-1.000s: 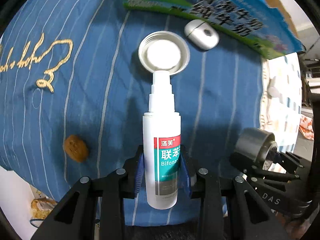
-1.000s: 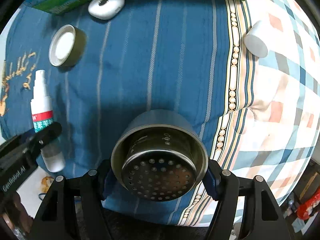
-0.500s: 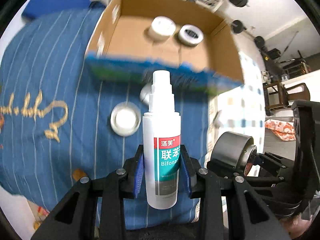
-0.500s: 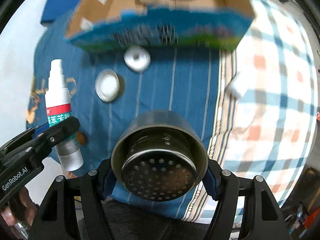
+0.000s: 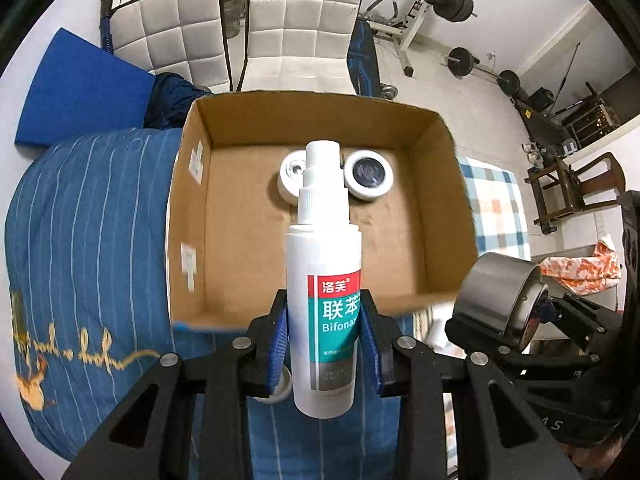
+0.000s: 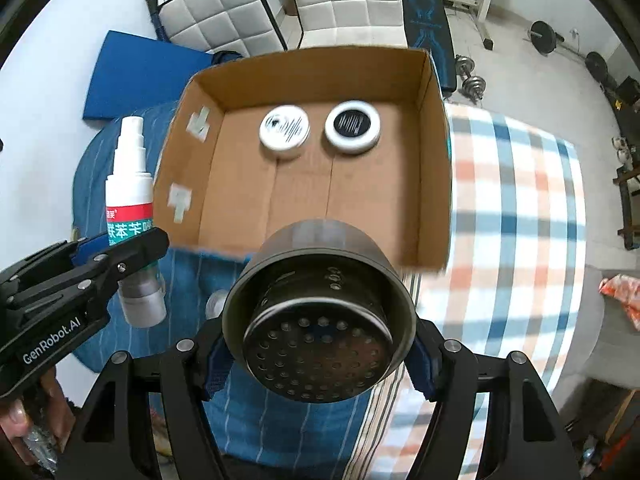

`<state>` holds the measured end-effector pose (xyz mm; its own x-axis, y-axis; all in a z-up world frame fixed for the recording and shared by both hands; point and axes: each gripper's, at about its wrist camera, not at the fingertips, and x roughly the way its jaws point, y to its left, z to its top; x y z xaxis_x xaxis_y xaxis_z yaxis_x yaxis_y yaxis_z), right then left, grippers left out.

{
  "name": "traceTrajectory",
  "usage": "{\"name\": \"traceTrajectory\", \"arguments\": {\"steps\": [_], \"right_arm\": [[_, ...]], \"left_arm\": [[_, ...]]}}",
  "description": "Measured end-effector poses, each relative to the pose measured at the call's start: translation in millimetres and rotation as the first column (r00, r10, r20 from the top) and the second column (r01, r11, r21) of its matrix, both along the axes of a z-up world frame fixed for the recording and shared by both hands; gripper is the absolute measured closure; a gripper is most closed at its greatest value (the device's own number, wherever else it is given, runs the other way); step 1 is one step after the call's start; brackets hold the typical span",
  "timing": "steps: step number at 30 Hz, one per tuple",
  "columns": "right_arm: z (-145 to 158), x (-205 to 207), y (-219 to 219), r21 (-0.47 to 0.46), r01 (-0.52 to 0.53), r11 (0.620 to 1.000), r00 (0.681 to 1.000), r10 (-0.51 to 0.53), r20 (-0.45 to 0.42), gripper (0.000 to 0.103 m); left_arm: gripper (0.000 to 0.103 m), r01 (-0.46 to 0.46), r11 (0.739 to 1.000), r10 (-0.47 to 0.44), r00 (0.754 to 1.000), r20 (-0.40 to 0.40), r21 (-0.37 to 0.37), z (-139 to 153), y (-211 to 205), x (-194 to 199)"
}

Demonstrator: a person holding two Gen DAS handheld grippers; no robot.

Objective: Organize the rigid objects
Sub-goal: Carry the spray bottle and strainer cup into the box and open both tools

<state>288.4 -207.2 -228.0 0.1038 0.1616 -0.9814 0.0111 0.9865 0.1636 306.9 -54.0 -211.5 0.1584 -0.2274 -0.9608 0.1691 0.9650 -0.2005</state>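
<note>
My left gripper (image 5: 325, 344) is shut on a white spray bottle (image 5: 326, 300) with a red and teal label, held nozzle-forward above the near edge of an open cardboard box (image 5: 436, 216). My right gripper (image 6: 320, 354) is shut on a steel strainer cup (image 6: 318, 312), perforated base toward the camera, also above the box's near edge (image 6: 434, 184). Inside the box lie a white round tin (image 6: 285, 131) and a white-rimmed tin with a dark centre (image 6: 352, 127). The bottle (image 6: 130, 204) and the left gripper (image 6: 116, 258) show at the left of the right wrist view; the cup (image 5: 500, 304) shows at the right of the left wrist view.
The box rests on a bed with a blue striped cover (image 5: 88, 240) and a checked sheet (image 6: 520, 208). Two white quilted chairs (image 5: 304, 28), a blue mat (image 5: 76, 92) and gym weights (image 5: 456, 0) stand behind it. A small white object (image 5: 276, 390) lies under the left gripper.
Both grippers rose and moved forward from above the blue cover to the box's near edge, still holding bottle and cup. The lid, mouse-like item and nut on the cover dropped out of view.
</note>
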Motion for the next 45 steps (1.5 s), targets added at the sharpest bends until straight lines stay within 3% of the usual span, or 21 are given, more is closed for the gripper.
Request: {"name": "traceTrajectory", "arguments": {"steps": [2,10,14,21,27,35,45], "right_arm": [[-7.6,16.1,1.6,-0.019,0.004,1.0,1.0,-0.004,-0.005,0.03],[-90.7,85.1,11.4,-0.091,0.027,0.995,0.995,-0.036,-0.098,0.03],[-134.8,103.2,16.4,-0.125,0.027,0.992,0.986,-0.048,-0.162,0.03],[-180.0,119.9,26.2,-0.179,0.005,0.984,0.973,-0.047,-0.228,0.03],[-203.7,128.6,30.5,-0.196,-0.008,0.98,0.961,-0.047,-0.273,0.03],[-208.2,139.8,36.8,-0.198,-0.015,0.98,0.956,-0.044,-0.29,0.029],[-200.7,134.4,23.9,-0.16,0.011,0.987,0.952,-0.059,-0.3,0.028]], "left_arm": [[0.073,0.003,1.0,-0.003,1.0,-0.013,0.021,-10.9,2.2,22.8],[0.073,-0.029,0.998,0.036,0.989,-0.144,0.051,-82.4,16.3,104.0],[0.073,-0.025,0.994,0.047,0.979,-0.199,0.111,-124.3,18.4,130.6],[0.073,0.001,0.982,0.052,0.96,-0.274,0.19,-182.1,15.7,159.5],[0.073,0.017,0.981,0.038,0.96,-0.277,0.195,-192.3,10.0,172.2],[0.072,-0.003,0.982,0.059,0.954,-0.295,0.187,-190.5,16.6,180.8],[0.053,-0.029,0.984,0.079,0.956,-0.283,0.178,-159.1,25.2,168.2]]}}
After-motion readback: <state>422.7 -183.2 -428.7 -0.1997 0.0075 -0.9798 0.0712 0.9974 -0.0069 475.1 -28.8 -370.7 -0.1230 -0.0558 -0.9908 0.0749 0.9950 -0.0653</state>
